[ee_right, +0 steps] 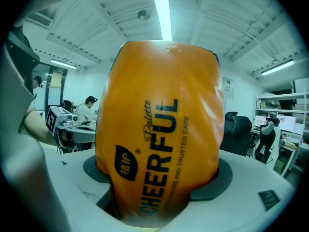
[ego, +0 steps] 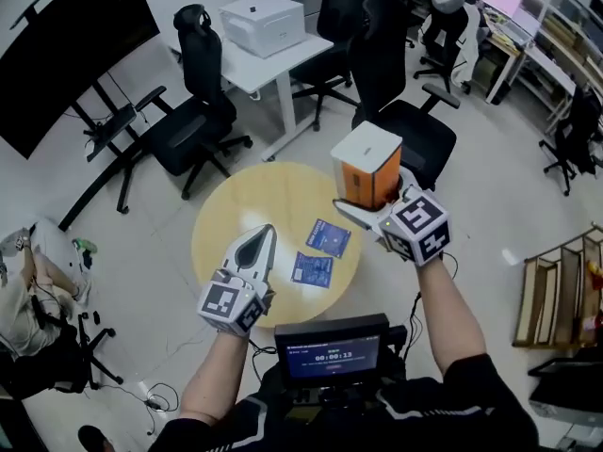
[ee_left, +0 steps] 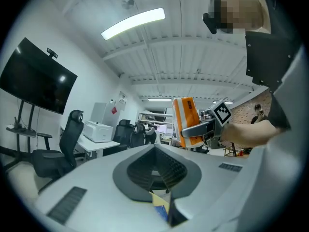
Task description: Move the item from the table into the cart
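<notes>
Orange-sided and white-topped: found the pack clamped in the right gripper, lifted clear of the table, at centre-right of the head view above the table's far right rim. Confirmed in the right gripper view: jaws spread wide and pressing both flanks of the pack, with the print running up the frame. Took the long axis therefore as standing crosswise to the jaws' reach, roughly upright in the head view. Found the left gripper at lower left of centre, over the near left part of the table, jaws fully together and carrying nothing. Read the yellow and blue glimpsed through its slot as the table and a packet beyond, not a load. Noted a blue packet and a second packet lying flat on the table between the grippers, apart from both. Could not identify a cart in any view. Noted a wooden rack at the right edge of the head view; unable to say whether it is the cart. Judged the carry to fall to the right hand alone, and the deciding relation to be the cart's bearing from the pack: if toward the right edge, right hand clearly nearer. Advise keeping the pack upright until over the cart.
</notes>
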A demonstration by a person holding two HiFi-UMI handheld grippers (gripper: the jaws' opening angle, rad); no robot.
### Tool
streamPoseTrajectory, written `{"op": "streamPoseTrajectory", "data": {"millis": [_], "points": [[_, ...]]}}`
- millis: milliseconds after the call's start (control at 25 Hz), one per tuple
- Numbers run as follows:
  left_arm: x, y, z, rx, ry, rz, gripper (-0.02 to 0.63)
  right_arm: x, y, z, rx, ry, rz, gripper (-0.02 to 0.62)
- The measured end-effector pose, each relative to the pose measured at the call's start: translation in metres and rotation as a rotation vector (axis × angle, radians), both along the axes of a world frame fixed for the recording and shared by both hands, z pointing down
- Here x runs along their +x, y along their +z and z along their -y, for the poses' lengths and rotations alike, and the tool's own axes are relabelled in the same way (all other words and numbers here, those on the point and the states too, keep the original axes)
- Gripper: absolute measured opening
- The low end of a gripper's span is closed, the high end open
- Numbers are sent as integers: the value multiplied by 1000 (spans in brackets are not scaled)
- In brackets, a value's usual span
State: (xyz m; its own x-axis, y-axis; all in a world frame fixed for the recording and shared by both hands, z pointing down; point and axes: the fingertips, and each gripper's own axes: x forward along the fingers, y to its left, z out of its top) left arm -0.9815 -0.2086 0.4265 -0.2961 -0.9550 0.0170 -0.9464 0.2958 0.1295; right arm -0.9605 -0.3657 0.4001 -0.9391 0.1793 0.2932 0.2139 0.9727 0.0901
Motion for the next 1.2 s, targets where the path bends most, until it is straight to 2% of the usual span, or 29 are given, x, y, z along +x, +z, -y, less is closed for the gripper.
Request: {"op": "streamPoseTrajectory", "data": {"millis": [160, 320, 520, 720, 880, 960, 1080, 1200], "points": [[50, -10, 58, 19, 59, 3, 8, 75, -13, 59, -19, 116, 51, 405], [100, -23, 111, 56, 126, -66, 8, 150, -32, 107, -36, 226, 105, 405], [151, -38, 170, 108, 220, -31, 8, 229, -33, 146, -43, 379, 153, 404], [199, -51, 212, 121, 416, -59, 8, 285, -35, 167, -47, 552, 166, 405], [246, -52, 230, 95, 563, -18, 8, 349, -40, 169, -32, 688, 181, 405], [289, -53, 238, 94, 617, -10, 8, 401, -43, 167, -37, 750, 200, 405], [380, -56, 247, 90, 693, -4, 8, 502, -45, 164, -31, 835, 219, 405], [437, -65, 260, 95, 763, -11, 8, 567, -54, 158, -19, 916, 235, 405]]}}
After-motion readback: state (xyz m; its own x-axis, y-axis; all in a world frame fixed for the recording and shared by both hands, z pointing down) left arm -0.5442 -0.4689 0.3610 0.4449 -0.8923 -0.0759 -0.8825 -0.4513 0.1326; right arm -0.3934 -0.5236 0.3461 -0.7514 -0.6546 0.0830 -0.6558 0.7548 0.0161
